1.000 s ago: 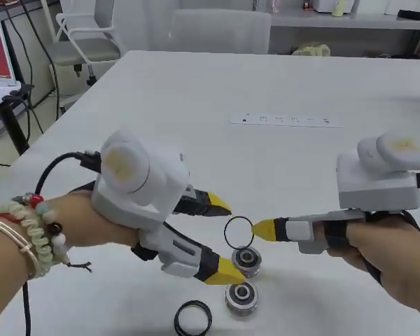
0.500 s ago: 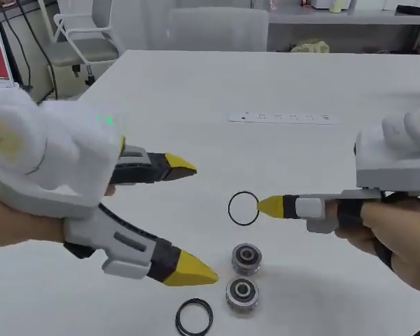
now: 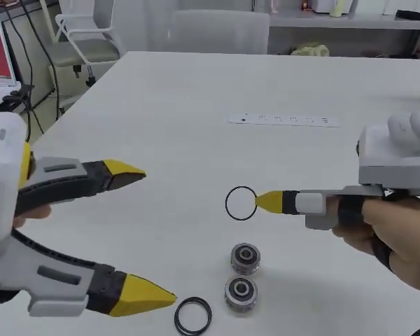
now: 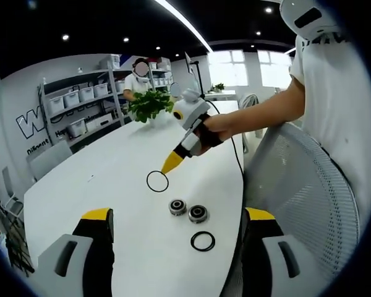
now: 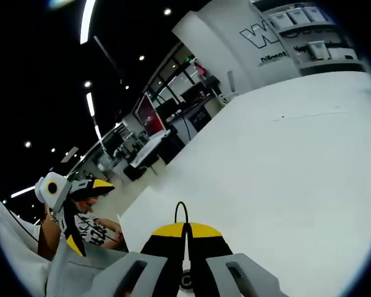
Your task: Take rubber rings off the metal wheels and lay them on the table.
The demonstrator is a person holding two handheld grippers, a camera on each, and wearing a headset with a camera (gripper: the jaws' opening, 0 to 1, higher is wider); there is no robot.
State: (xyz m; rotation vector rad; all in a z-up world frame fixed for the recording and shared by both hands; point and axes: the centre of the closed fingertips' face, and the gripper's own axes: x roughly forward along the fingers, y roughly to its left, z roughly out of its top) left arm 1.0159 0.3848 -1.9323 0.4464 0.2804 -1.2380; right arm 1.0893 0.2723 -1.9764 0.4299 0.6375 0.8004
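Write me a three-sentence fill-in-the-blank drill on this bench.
1. The right gripper pinches one rubber ring; the other ring lies on the ____.
2. The left gripper has its jaws ____.
3. ____ metal wheels stand side by side.
Missing words: table; open; Two

I am holding my left gripper (image 3: pixel 157 236) with its jaws spread wide over the near left of the table (image 3: pixel 196 98), and bare tabletop is lying between and beyond them. My right gripper (image 3: pixel 257 202) is reaching in from the right, pinched tight on a rubber ring (image 3: pixel 240 203) that is sticking out past its tips into the middle. Just nearer than that, a metal wheel (image 3: pixel 246 257) and a second wheel (image 3: pixel 241 292) are sitting side by side, blocking the near centre. A loose ring (image 3: pixel 193 315) is lying close to their left. A power strip (image 3: pixel 280 120) is crossing the far half, well apart from them.
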